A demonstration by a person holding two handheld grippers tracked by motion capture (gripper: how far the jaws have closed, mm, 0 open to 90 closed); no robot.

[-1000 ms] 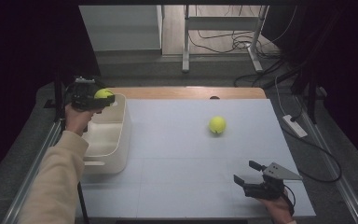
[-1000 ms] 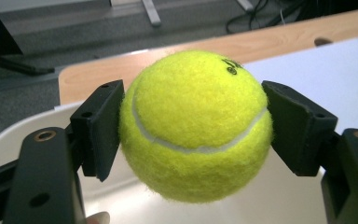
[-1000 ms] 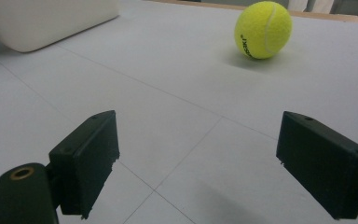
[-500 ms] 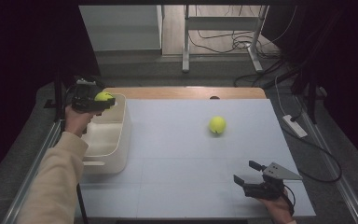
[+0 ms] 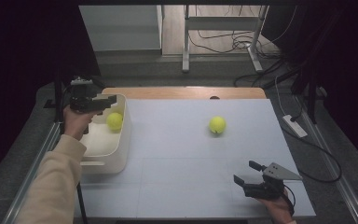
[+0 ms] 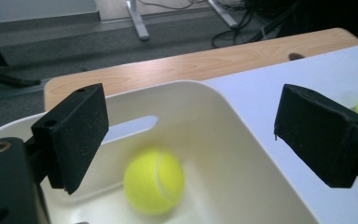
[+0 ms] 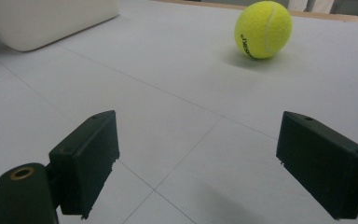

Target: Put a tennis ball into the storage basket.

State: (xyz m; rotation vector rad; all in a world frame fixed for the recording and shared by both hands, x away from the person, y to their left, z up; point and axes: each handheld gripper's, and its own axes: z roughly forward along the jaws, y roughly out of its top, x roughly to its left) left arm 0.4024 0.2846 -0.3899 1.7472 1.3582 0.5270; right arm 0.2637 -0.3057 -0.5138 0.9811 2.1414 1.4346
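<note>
The left gripper [image 5: 103, 101] is held over the white plastic tub [image 5: 124, 140]. Its jaws have just been opened wide, with nothing between them. The fuzzy yellow tennis ball [image 6: 154, 181] is seen loose inside the tub, below them. The right gripper [image 5: 247, 176] is held wide open and empty. A second yellow tennis ball [image 7: 263, 29] is found on the white table [image 5: 177, 154], well ahead of it and a bit to the right, nearer the right hand.

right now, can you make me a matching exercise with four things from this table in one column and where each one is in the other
Things:
1. left claw
2. right claw
3. ball in the bin
4. ball on the mat

Places:
A. near edge of the table, jaws apart, nothing between them
B. inside the white bin
C. out on the grey mat, alone
D. above the bin, jaws just opened, nothing between them

Pairs: 1-D, 2-A, 3-B, 4-C
</note>
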